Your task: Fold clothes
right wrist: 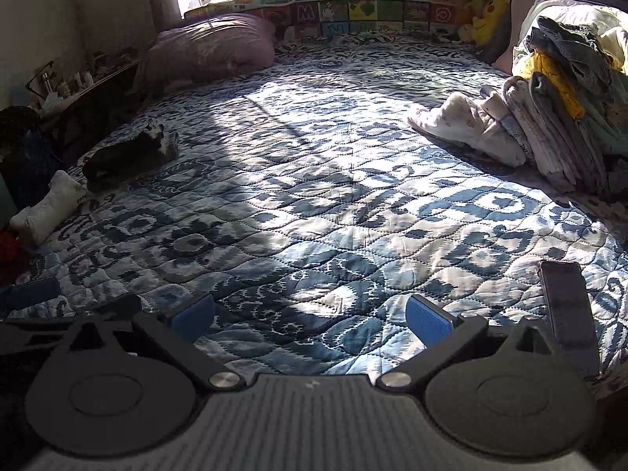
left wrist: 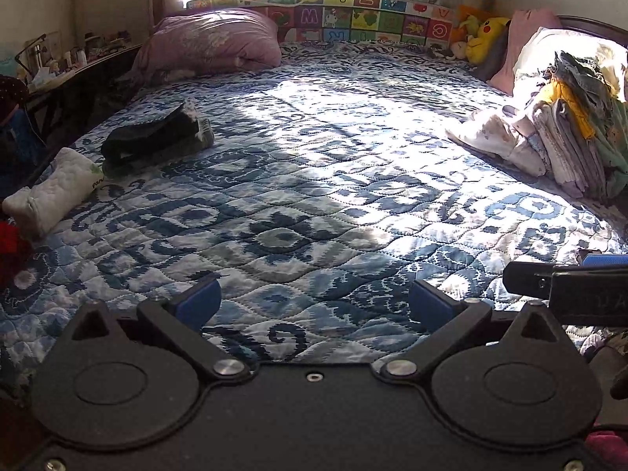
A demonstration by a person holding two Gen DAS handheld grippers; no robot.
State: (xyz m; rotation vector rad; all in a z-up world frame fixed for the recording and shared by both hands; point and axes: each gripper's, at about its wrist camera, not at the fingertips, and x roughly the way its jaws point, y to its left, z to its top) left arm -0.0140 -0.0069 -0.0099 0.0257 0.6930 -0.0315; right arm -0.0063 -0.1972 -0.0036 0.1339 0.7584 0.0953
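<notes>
Blue-and-white quilt (left wrist: 314, 180) across 1 bed, half in sun, half in shade. 2 grippers low over its near edge: left gripper (left wrist: 314, 306) spread wide, blue pads (left wrist: 198, 302) well apart, nothing between them but quilt; right gripper (right wrist: 310, 316) likewise wide open and empty. 1 pile of clothes (left wrist: 569, 133) at the right edge of the bed, mixed yellow, grey, lilac and denim layers, too jumbled to count, with 1 pale garment (left wrist: 498, 137) spilling from its foot onto the quilt. 1 dark folded garment (left wrist: 157, 135) far left, well apart from the pile, and 1 white roll (left wrist: 47, 192) just beside it near the bed edge. 1 lilac pillow (left wrist: 212, 39) at the far left corner, 1 letter-tile mat (left wrist: 353, 15) upright along the far side under the window, 1 yellow plush (left wrist: 488, 37) in the far right corner. 1 dark phone (right wrist: 569, 314) flat on the quilt just right of the right gripper.
</notes>
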